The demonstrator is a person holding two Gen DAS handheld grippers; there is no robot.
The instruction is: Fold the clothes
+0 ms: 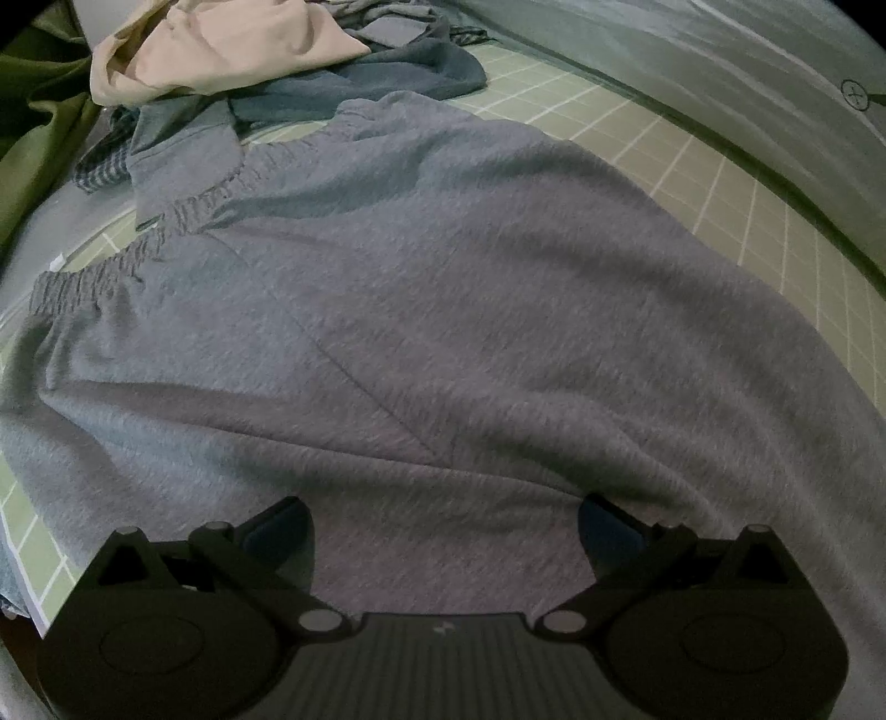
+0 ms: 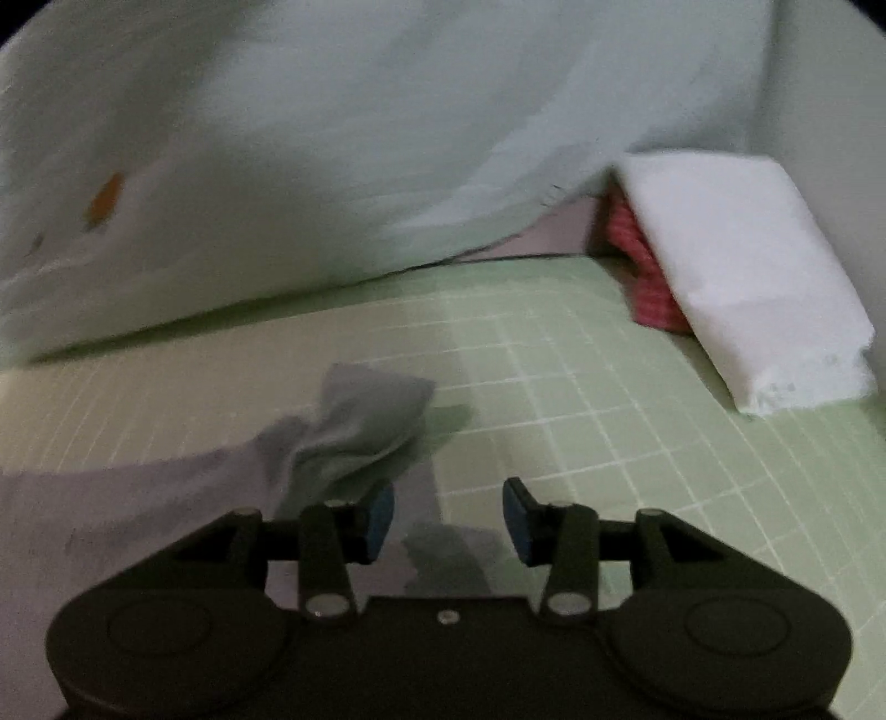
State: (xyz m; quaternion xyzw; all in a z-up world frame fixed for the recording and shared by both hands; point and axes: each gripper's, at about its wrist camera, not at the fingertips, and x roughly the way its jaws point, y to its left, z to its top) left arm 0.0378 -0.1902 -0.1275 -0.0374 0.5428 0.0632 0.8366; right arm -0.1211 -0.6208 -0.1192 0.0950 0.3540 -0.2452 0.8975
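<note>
Left wrist view: left gripper (image 1: 443, 531) is spread wide, empty, over grey shorts (image 1: 443, 310) laid on green grid mat (image 1: 692, 160), waistband (image 1: 166, 232) pointed far-left. Right gripper (image 2: 448, 520) is parted, empty, beside a crumpled leg corner (image 2: 360, 426).

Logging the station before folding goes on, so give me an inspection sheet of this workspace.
Surface: green gridded mat, partly covered.
Job's things: grey shorts spread flat, elastic waistband far left; one corner rumpled.
Clutter: beige garment and blue-grey garment piled beyond the waistband; folded white cloth over a red checked one.
Grippers: left hand-held gripper open over the shorts; right hand-held gripper open, holding nothing.
Cables: nothing seen.
Surroundings: pale draped sheet behind the mat.
</note>
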